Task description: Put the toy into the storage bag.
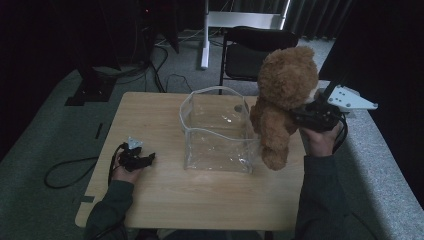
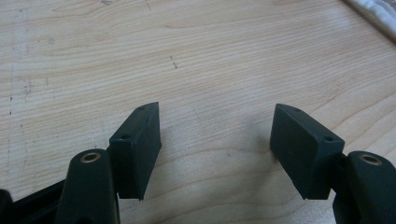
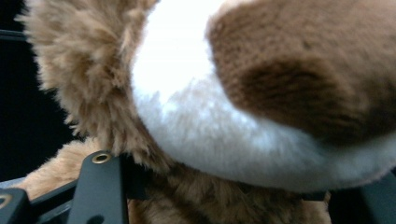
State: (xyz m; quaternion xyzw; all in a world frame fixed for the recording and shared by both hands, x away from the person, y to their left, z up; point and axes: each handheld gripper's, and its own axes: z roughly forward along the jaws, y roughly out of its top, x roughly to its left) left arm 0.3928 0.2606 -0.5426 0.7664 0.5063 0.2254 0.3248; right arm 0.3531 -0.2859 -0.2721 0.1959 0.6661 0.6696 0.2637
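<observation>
At the near edge of a light wooden tabletop, two sleeved forearms come in from below. The left tool rests on the wood at the near left, its jaws spread wide with nothing but bare wood grain between them. To the right, the right tool is clamped on a brown teddy bear, which hangs upright in the air above the tabletop's right edge, feet dangling. Up close, the bear's white muzzle and brown fur press against that tool's jaws. Just left of the bear, touching or nearly so, a clear plastic bag stands open in the middle of the tabletop. Beyond it stands a dark chair, with cables on the grey floor.
</observation>
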